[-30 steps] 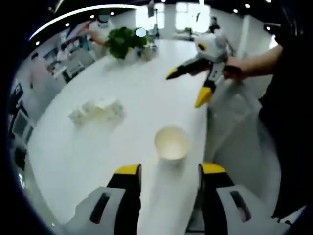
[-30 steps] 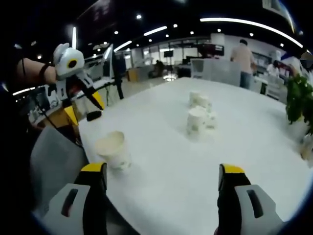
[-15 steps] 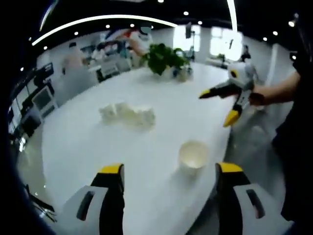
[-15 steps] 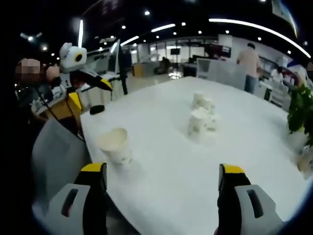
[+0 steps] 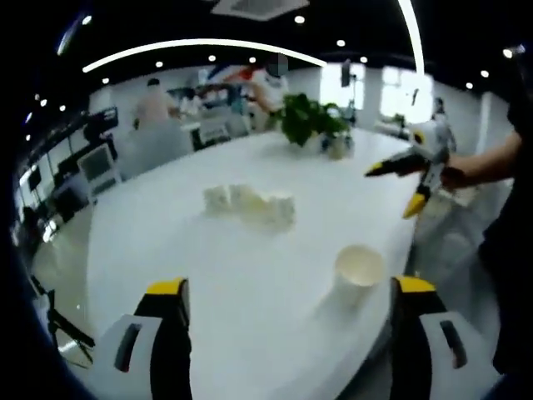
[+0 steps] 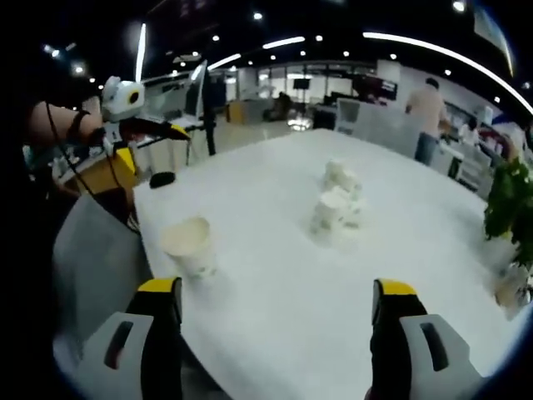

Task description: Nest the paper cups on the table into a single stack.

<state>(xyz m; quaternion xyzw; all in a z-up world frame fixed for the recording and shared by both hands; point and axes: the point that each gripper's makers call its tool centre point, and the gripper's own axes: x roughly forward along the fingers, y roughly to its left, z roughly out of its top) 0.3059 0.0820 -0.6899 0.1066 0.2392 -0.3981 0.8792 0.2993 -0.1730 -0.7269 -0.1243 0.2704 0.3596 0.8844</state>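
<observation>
While both grippers hang with jaws spread wide and nothing between them, a lone cup stands upright near the table's edge, mouth up; nothing can be seen inside it. In the left gripper view the left gripper sits low at the near edge, the lone cup just ahead of its right jaw. Farther in from that cup, toward the middle of the table, a cluster of cups sits close together (their number is hard to tell, and some look turned mouth down). Beyond the cluster, at the table's far end, stands a plant. The right gripper shows in the left gripper view off the table's side, past the lone cup, held by a hand. In the right gripper view the left gripper hovers beyond the table's edge, above and behind the lone cup. People stand in the room behind the table.
</observation>
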